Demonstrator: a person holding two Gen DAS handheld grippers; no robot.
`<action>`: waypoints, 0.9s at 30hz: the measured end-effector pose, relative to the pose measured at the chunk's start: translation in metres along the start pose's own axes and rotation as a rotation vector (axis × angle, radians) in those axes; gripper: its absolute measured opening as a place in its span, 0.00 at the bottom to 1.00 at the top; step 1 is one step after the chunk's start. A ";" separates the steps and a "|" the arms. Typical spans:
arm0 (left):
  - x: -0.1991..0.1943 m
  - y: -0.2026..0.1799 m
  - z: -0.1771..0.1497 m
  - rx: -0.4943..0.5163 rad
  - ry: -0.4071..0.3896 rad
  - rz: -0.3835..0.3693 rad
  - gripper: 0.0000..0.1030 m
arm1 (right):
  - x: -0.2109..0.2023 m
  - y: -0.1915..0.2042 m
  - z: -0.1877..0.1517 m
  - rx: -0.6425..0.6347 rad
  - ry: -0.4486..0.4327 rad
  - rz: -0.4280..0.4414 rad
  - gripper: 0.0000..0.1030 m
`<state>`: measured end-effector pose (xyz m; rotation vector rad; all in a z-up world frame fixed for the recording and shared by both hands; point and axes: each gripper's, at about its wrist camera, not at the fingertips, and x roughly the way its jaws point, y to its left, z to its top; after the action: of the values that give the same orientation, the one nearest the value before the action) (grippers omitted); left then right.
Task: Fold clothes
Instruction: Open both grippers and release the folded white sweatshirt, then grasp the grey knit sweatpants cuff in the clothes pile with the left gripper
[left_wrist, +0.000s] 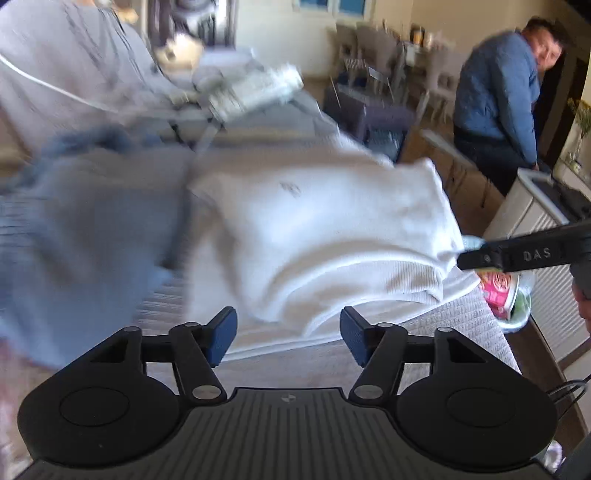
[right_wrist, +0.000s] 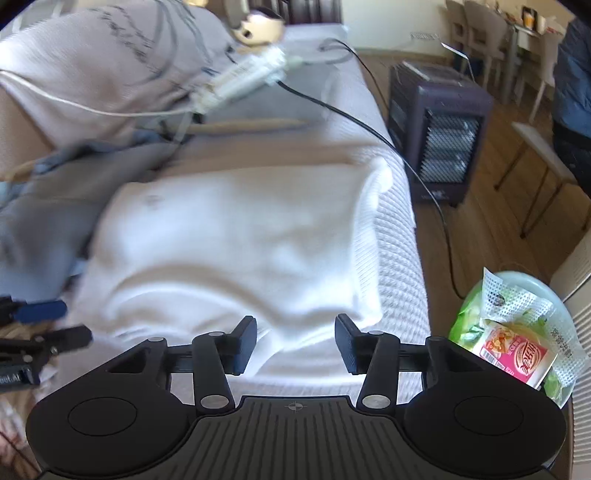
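A: Where is the garment?

B: The white garment (right_wrist: 229, 240) lies folded into a thick block on a ribbed, pale-covered sofa (right_wrist: 399, 236), its right side close to the sofa's right edge. In the left wrist view the same white garment (left_wrist: 332, 236) fills the middle, and a grey-blue cloth (left_wrist: 81, 229) lies bunched against its left side.

A: And the grippers?

B: The left gripper (left_wrist: 288, 334) hangs just in front of the garment's near edge, jaws spread wide with nothing between them. The right gripper (right_wrist: 295, 345) sits likewise at the near edge, jaws also spread and empty. Whether either one touches the fabric I cannot tell.

A: Anything else on the sofa?

B: Towards the far end, a white power strip (right_wrist: 247, 79) with a black cable (right_wrist: 369, 125) running off the right edge, and a large patterned cushion (right_wrist: 96, 62) at the far left corner.

A: Beside the sofa?

B: A dark heater (right_wrist: 439, 133) on the wooden floor, and near the right gripper a pale green bin (right_wrist: 546, 291) holding wrappers. A person in a blue jacket (left_wrist: 498, 92) sits farther back in the room.
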<state>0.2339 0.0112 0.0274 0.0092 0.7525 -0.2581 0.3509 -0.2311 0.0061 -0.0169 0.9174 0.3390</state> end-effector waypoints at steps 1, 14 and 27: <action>-0.014 0.008 -0.005 -0.020 -0.018 0.007 0.60 | -0.009 0.002 -0.004 -0.005 -0.009 0.017 0.46; -0.072 0.125 -0.008 -0.211 -0.120 0.308 0.59 | -0.024 0.051 -0.056 -0.129 0.043 0.074 0.59; -0.029 0.162 -0.007 -0.325 -0.075 0.282 0.31 | -0.017 0.098 -0.080 -0.285 0.106 0.133 0.62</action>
<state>0.2467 0.1750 0.0290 -0.2003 0.7026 0.1332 0.2507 -0.1557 -0.0168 -0.2385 0.9706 0.5948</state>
